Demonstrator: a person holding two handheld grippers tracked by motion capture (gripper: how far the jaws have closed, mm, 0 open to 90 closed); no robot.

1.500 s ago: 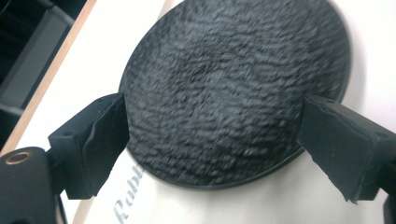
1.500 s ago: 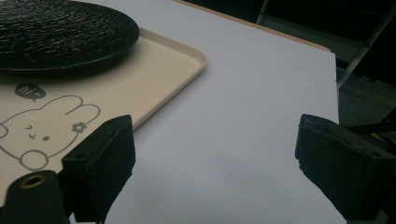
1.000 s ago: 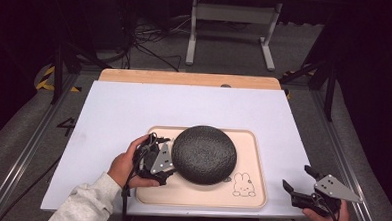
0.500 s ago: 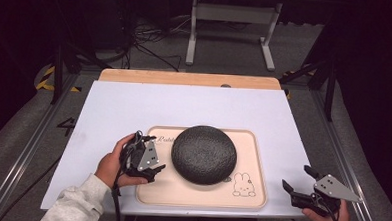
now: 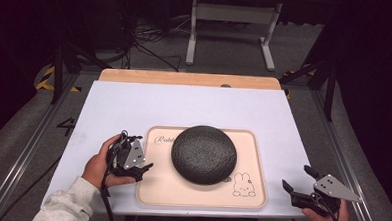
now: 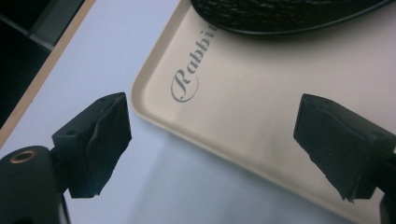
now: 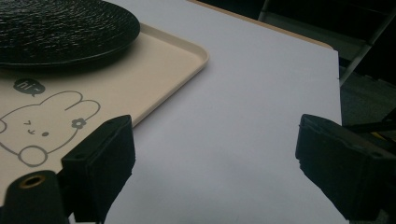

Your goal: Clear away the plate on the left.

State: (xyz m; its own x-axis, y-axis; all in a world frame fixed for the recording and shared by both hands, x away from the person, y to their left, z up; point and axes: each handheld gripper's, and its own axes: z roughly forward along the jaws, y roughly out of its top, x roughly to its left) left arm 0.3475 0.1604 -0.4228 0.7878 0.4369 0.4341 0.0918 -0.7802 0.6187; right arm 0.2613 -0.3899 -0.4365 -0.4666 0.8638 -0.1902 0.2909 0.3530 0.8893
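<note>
Left gripper (image 5: 140, 167): held in the person's left hand (image 5: 100, 162) just off the left edge of the tray, jaws spread wide with nothing between them; in the left gripper view (image 6: 212, 144) the tray's corner and its "Rabbit" lettering lie in the gap.
Right gripper (image 5: 297, 184): low at the table's right front corner, well apart from the tray, jaws wide apart and empty (the right gripper view (image 7: 215, 165) looks across bare white table between them).
Black disc (image 5: 204, 154): a round, dark, rough-textured dome resting on the tray, towards its far side and roughly centred left to right.
Tray (image 5: 180, 190): beige, rounded corners, flat on the table's near half, with a rabbit drawing (image 5: 244, 184) at its front right.
Table (image 5: 184, 107): white sheet over a wooden top.
</note>
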